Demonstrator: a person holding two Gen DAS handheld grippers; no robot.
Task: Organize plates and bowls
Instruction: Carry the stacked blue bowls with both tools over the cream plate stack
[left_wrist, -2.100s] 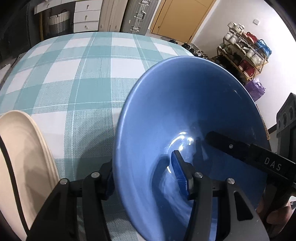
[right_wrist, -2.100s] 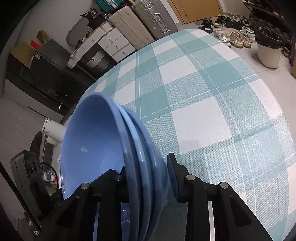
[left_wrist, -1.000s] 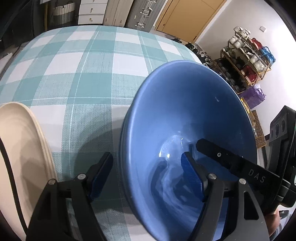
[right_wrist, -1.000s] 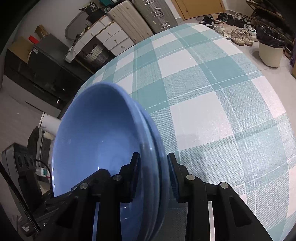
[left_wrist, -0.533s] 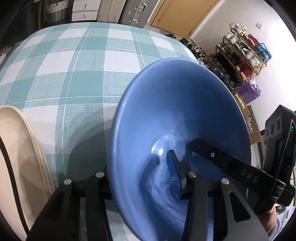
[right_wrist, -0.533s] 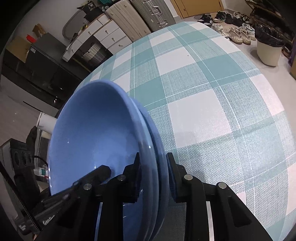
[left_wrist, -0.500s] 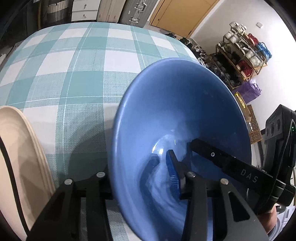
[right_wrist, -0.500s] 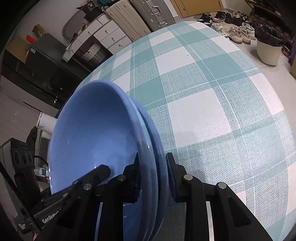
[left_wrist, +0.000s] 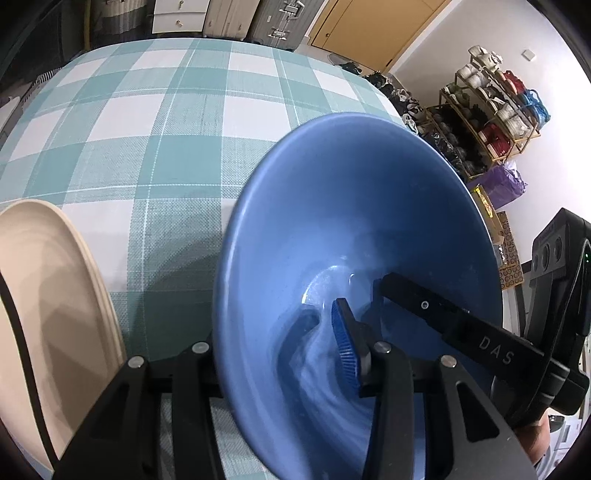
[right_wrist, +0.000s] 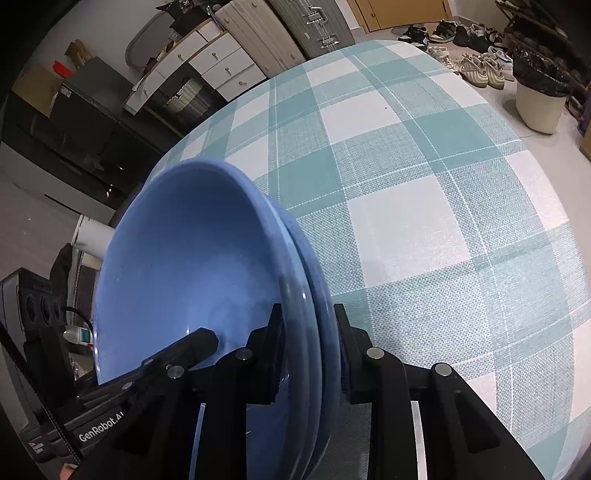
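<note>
Left of the blue bowl stack, cream plates sit close on the checked desk. The left gripper clamps the stack's near rim; the right gripper pinches the opposite rim. Uneven pulls could tilt the nested bowls, slipping one loose or knocking the plates.

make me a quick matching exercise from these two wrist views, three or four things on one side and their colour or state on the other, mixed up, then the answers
Things:
1. stacked bowls
2. plates
3. tablecloth
4. right gripper

Colour or state:
A. teal and white checks
B. cream, at the left edge of the left wrist view
C. blue, nested one in another
D. clamped on the rims of the bowls

Pairs: 1-C, 2-B, 3-A, 4-D
</note>
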